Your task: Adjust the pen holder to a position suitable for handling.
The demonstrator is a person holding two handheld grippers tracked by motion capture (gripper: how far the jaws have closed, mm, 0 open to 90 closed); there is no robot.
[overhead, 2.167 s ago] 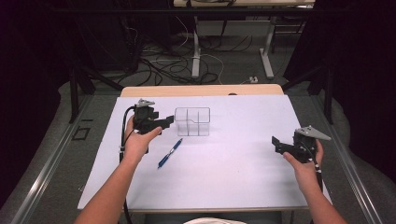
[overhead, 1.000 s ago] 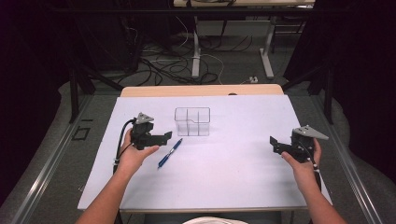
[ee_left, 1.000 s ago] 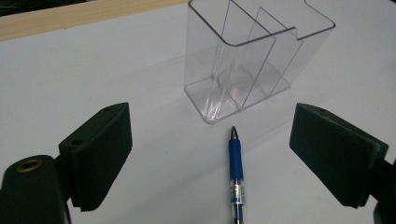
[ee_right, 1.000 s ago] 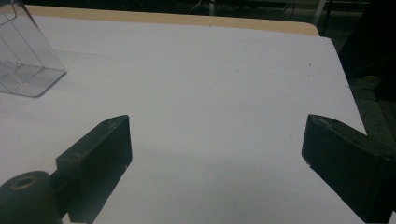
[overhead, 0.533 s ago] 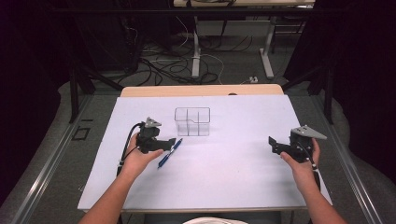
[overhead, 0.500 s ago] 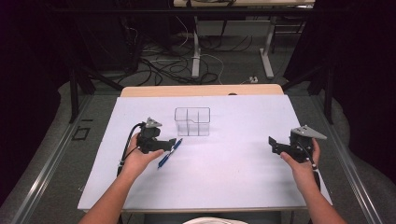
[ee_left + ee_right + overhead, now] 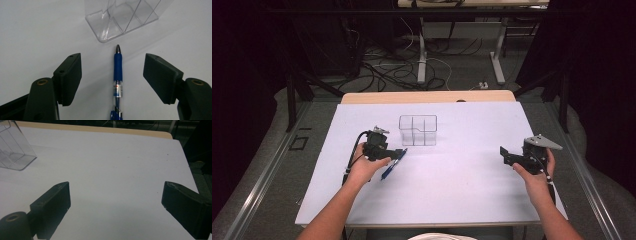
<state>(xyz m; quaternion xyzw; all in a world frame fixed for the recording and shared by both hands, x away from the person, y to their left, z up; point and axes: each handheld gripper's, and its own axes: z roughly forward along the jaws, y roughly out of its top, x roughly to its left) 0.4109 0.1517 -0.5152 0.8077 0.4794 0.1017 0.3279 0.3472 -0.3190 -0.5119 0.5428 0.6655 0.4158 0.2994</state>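
A blue pen point(image 7: 117, 75) lies on the white table sheet, tip toward a clear plastic organiser point(image 7: 122, 17). My left gripper point(image 7: 112, 75) hangs low over the pen, one jaw on each side of its barrel, with a gap between the pads and the pen. Its jaws have just been closing and stand open. In the high view the left gripper point(image 7: 398, 153) sits over the pen point(image 7: 392, 166), just left of the organiser point(image 7: 418, 130). My right gripper point(image 7: 503, 154) is held near the table's right edge, open with nothing between its jaws point(image 7: 115, 205).
The white sheet point(image 7: 452, 190) covers the table, with a wooden strip point(image 7: 427, 97) along the far edge. Beyond it lie floor cables and desk legs. The left gripper's black cable point(image 7: 352, 157) loops beside the left wrist.
My left hand has come toward the near side and down from beside the organiser to over the pen. The right hand has kept still.
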